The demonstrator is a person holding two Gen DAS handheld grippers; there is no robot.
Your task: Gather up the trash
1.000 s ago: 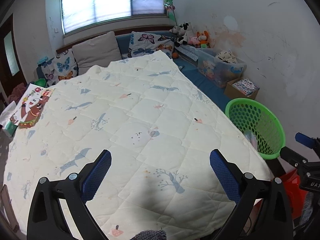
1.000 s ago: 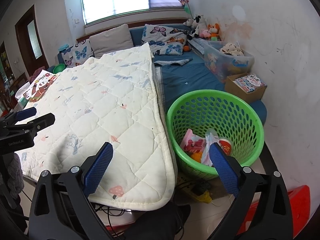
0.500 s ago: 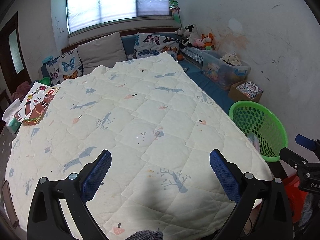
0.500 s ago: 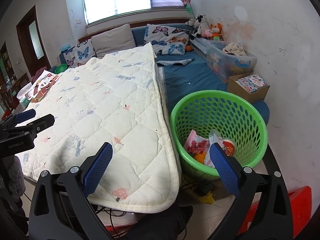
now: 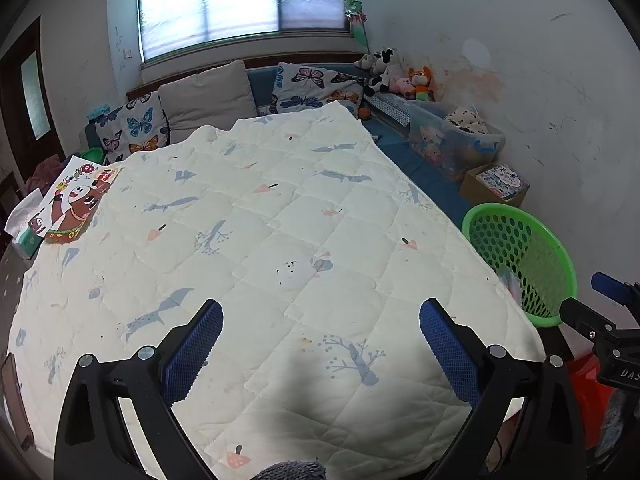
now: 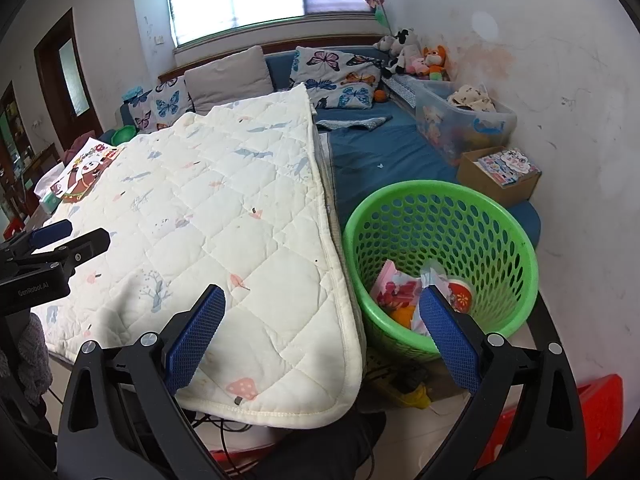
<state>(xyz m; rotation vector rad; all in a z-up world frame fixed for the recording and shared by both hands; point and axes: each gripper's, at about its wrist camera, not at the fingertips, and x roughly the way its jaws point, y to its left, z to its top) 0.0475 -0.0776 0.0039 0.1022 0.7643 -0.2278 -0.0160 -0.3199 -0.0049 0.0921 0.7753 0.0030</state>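
Standing here, I am seeing the right tool (image 6: 320, 332) hanging nearest to me with its blue pads spread wide and nothing between them, hovering over the near right corner of the quilt (image 6: 208, 216) and the gap beside it. The left tool (image 5: 320, 348) is likewise gaping and carrying nothing, hanging over the near end of the same quilt, which is lying flat on what I take to be a desk. Just past the right tool, slightly to its right and lower, the green basket (image 6: 516, 236) is standing upright by the quilt's right edge, and the trash (image 6: 404, 292) is already lying in its bottom: a pink wrapper, crumpled white paper, something orange and a round red-and-white piece. So the basket is sitting on the right tool's side, almost under its right pad, while from the left tool it is lying well off to the right at the quilt's far edge (image 5: 532, 240). Looking further along the quilt, I am finding no loose rubbish on it; only an illustrated sheet (image 5: 76, 200) is resting at the far left edge, nearer the left tool, and whether it counts as trash I cannot tell. By my judgement the collecting is nearly or wholly finished.
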